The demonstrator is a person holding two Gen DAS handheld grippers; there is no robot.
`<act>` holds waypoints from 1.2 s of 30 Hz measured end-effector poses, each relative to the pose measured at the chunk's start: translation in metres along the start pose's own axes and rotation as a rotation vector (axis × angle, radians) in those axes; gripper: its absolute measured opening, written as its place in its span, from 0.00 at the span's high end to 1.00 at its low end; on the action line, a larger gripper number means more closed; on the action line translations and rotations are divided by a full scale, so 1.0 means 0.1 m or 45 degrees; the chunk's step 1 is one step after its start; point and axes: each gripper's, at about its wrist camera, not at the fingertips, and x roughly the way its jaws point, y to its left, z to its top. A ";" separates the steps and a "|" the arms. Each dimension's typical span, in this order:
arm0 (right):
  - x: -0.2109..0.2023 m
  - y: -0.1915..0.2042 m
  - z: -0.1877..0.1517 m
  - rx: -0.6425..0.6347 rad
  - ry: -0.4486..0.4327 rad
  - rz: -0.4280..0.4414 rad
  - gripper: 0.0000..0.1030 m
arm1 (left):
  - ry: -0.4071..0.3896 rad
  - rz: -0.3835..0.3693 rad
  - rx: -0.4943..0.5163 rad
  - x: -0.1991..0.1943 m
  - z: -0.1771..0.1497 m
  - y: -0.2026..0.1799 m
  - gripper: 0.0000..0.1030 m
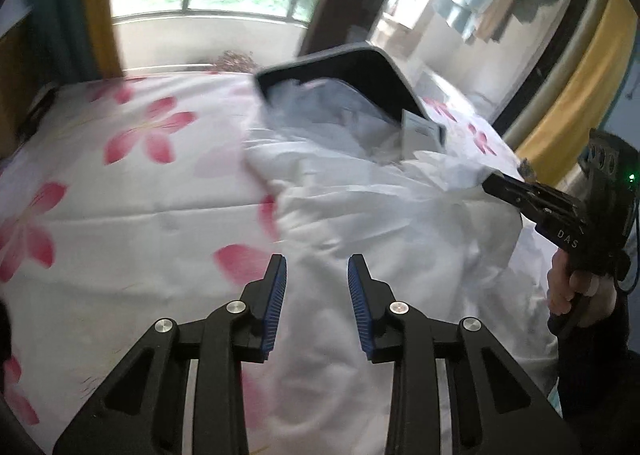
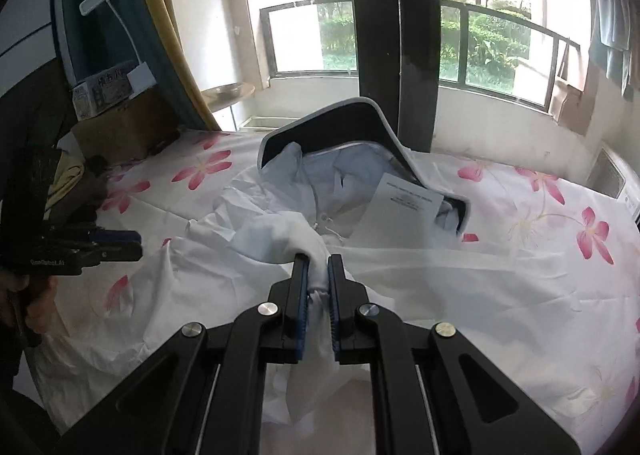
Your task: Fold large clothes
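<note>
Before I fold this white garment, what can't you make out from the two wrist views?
- White garment: near hem cut off by the bottom edge, both views.
- Paper tag: print too small to read; left view blurred.
- Dark bin: contents mostly hidden by the pale blue cloth.
- Right hand-held gripper: the bunched fabric hides which part it pinches.
- Left hand-held gripper: open, holding nothing.
</note>
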 end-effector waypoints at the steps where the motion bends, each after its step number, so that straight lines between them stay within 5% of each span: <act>1: -0.01 0.00 -0.02 0.005 -0.004 -0.004 0.92 | 0.017 -0.017 0.024 0.05 0.03 -0.08 0.67; 7: -0.31 -0.35 -0.20 0.099 -0.053 -0.068 0.92 | 0.214 -0.069 0.135 0.57 -0.03 -0.43 0.67; 11: -0.53 -0.56 -0.41 0.191 -0.054 -0.124 0.92 | 0.166 -0.026 0.216 0.61 -0.08 -0.48 0.69; 12: -0.57 -0.62 -0.48 0.219 -0.045 -0.137 0.92 | 0.154 -0.009 0.235 0.60 -0.10 -0.48 0.74; 13: -0.60 -0.66 -0.54 0.240 -0.037 -0.145 0.92 | 0.146 0.032 0.252 0.59 -0.11 -0.47 0.99; 24: -0.78 -0.90 -1.11 0.409 0.097 -0.195 0.92 | 0.008 0.250 0.131 -0.13 -0.10 0.23 0.98; 29: -0.80 -0.91 -1.30 0.450 0.197 -0.166 0.92 | 0.021 0.325 0.070 -0.28 -0.14 0.60 0.98; 36: -0.88 -0.96 -1.36 0.417 0.282 -0.277 0.87 | 0.073 0.276 0.023 -0.26 -0.19 0.72 0.97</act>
